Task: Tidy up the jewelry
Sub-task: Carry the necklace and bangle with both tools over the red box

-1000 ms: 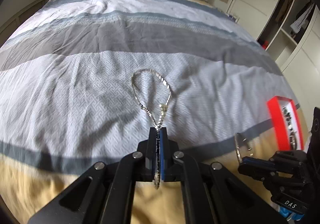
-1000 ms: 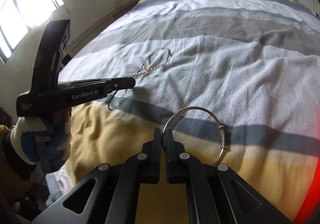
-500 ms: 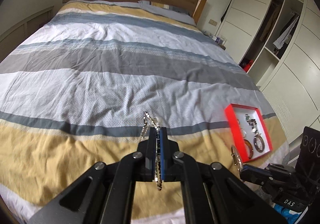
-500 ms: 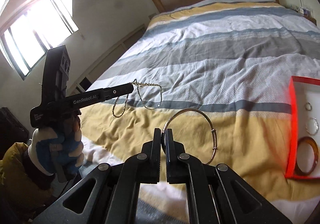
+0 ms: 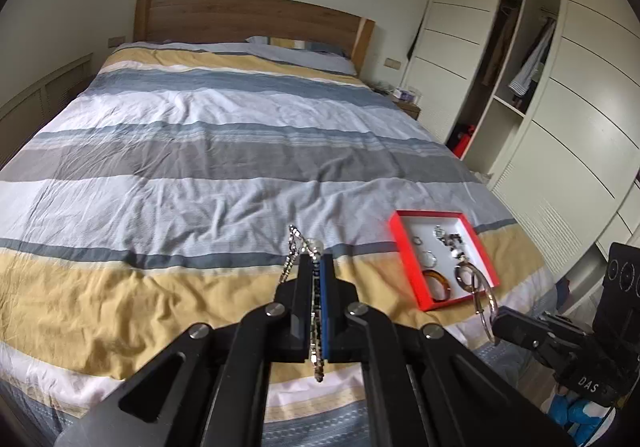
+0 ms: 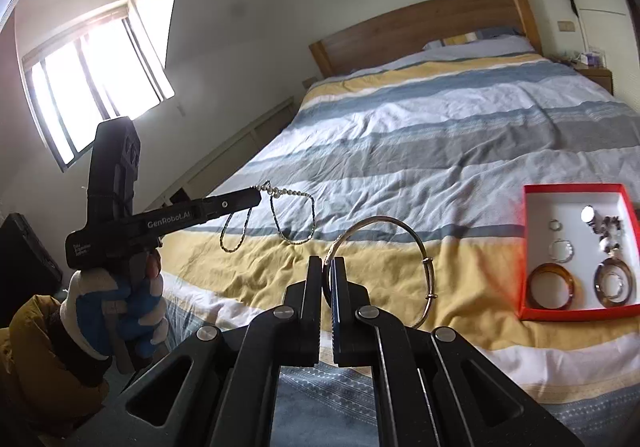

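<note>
My left gripper (image 5: 316, 259) is shut on a silver chain (image 5: 294, 251), which hangs in loops off its tips above the bed's foot. In the right wrist view the same left gripper (image 6: 256, 196) shows at the left, the chain (image 6: 294, 219) dangling from it. My right gripper (image 6: 327, 261) is shut on a thin silver bangle (image 6: 416, 243) that stands up from its tips. The left wrist view shows the right gripper (image 5: 496, 321) with the bangle (image 5: 482, 299) low at the right. A red jewelry box (image 6: 576, 313) with rings and bracelets lies on the bed to the right.
A striped duvet (image 5: 224, 151) covers the bed, with a wooden headboard (image 5: 248, 19) behind. White wardrobes (image 5: 560, 95) line the right wall. A gloved hand (image 6: 116, 299) holds the left gripper's handle. A bright window (image 6: 92, 79) is at the left.
Both grippers lifted up and back from the duvet, carrying the chain and the bangle. The whole bed and the red box have come into view.
</note>
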Available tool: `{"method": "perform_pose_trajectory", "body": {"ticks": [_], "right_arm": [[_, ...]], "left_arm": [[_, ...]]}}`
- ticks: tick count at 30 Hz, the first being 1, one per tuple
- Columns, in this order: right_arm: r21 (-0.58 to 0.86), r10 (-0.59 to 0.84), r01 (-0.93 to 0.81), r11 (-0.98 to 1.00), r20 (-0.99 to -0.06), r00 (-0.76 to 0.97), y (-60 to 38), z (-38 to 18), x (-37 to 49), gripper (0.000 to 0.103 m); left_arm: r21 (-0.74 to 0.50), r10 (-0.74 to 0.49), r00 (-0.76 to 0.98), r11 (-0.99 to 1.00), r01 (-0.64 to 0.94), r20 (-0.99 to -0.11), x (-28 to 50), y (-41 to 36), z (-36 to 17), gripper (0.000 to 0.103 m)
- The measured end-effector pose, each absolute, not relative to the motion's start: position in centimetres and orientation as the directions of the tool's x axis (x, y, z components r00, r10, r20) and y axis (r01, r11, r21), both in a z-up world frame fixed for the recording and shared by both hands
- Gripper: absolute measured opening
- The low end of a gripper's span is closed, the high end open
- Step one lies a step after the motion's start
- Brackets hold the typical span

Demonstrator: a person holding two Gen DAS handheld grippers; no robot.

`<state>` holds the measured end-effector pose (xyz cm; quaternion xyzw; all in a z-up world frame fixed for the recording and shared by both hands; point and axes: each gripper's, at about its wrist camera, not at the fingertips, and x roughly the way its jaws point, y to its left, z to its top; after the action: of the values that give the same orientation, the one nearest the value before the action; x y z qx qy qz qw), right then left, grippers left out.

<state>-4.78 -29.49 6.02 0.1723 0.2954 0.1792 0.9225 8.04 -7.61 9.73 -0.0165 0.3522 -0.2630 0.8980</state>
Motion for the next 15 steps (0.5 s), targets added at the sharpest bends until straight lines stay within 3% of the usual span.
{"method": "perform_pose_trajectory", "body": {"ticks": [15], "right_arm": [[0.458,0.300,-0.055,0.887,-0.483,0.823,-42.1,4.0,-5.3,0.004]], "left_arm": [[-0.228,-0.597,0.465,0.742,0.631,-0.653,8.4,-23.0,8.9,0.002]]}}
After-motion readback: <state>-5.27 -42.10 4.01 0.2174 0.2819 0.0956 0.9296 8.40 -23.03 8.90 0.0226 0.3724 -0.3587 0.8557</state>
